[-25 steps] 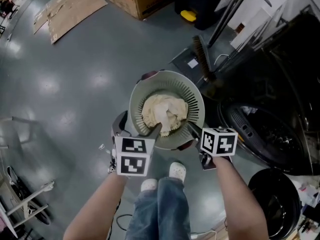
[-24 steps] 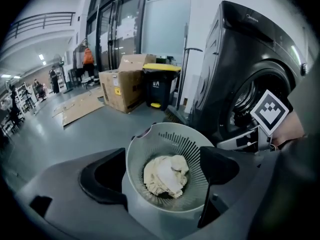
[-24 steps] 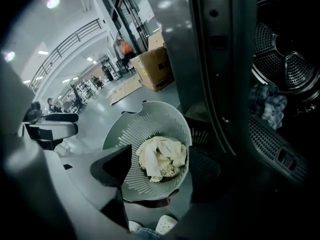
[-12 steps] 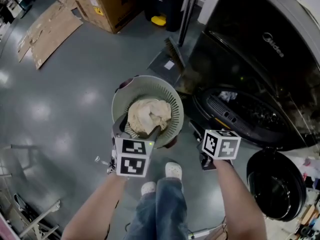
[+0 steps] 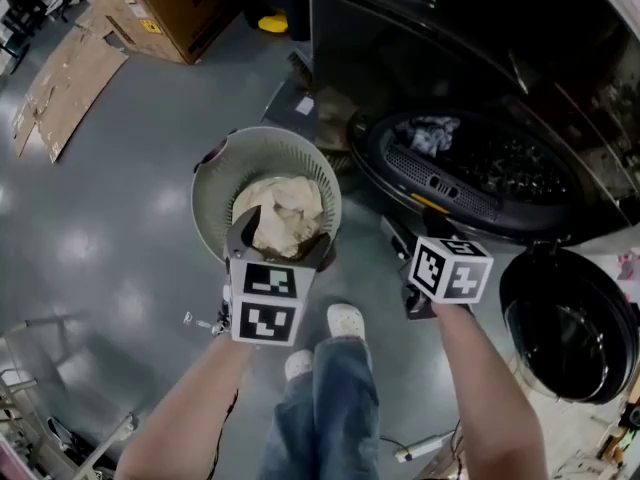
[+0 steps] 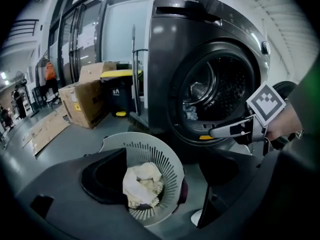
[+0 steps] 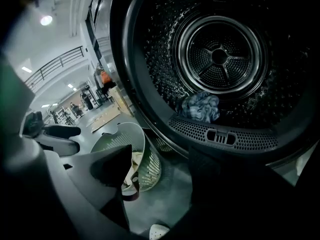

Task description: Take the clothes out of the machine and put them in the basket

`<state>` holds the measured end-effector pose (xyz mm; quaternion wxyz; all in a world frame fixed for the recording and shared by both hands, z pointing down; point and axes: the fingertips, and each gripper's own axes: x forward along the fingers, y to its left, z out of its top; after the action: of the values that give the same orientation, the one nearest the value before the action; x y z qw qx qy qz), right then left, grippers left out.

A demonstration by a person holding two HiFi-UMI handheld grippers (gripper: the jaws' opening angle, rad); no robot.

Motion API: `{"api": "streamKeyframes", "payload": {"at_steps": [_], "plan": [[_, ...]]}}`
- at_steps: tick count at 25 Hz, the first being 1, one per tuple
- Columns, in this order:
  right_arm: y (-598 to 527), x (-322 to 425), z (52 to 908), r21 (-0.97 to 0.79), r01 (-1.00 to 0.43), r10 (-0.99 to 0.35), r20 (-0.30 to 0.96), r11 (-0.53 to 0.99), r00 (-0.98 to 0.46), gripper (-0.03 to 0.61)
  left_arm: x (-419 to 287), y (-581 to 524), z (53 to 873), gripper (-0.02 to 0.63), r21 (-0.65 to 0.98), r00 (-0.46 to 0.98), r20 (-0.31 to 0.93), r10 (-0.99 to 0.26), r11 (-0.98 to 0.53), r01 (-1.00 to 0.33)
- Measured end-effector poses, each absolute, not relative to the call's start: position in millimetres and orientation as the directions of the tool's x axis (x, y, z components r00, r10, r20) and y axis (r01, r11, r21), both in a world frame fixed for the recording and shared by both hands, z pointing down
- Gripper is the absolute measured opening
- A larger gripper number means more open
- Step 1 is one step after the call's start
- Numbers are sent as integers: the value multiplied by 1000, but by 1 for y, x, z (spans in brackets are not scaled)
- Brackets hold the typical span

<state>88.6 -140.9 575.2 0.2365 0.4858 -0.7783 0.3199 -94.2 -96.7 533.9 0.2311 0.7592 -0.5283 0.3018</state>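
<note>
A pale slatted basket (image 5: 210,173) stands on the grey floor with a cream garment (image 5: 282,208) bundled inside. To its right the dark front-loading machine (image 5: 560,48) is open, and a blue-grey cloth (image 5: 430,133) lies at the front of its drum. My left gripper (image 5: 280,243) hangs over the basket's near rim, open, with nothing between its fingers. My right gripper (image 5: 400,238) is open and empty in front of the drum's lower lip. In the right gripper view, the cloth (image 7: 200,106) lies straight ahead, above the open right gripper (image 7: 167,184). The left gripper (image 6: 165,194) looks down on the basket (image 6: 167,154).
The machine's round door (image 5: 570,318) hangs open at the lower right. A cardboard box (image 5: 165,13) and flattened cardboard (image 5: 60,68) lie at the far left, a broom and dustpan (image 5: 300,88) beside the machine. The person's shoes (image 5: 345,320) are just behind the basket.
Both grippers have swung to the right, from over the basket toward the machine. The right one has left the basket's rim and now faces the drum, which has come into full view.
</note>
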Motion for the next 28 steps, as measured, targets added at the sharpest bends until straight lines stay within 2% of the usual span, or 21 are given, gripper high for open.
{"api": "streamKeyframes", "payload": {"at_steps": [5,13,28], "plan": [[-136,103,591,-231,-911,-652,639,342,-407,350,-76,-90,564,456,42,292,711,-639,-376,-926],[-181,135,582,-204,-930,-764,530,305,-367,350,-58,-123,577,451,31,318,655,-686,-396,-918],[-260,152,573,-65,-929,-815,461,365,-352,363,-51,-165,588,451,26,326,579,-747,-383,-923]]}}
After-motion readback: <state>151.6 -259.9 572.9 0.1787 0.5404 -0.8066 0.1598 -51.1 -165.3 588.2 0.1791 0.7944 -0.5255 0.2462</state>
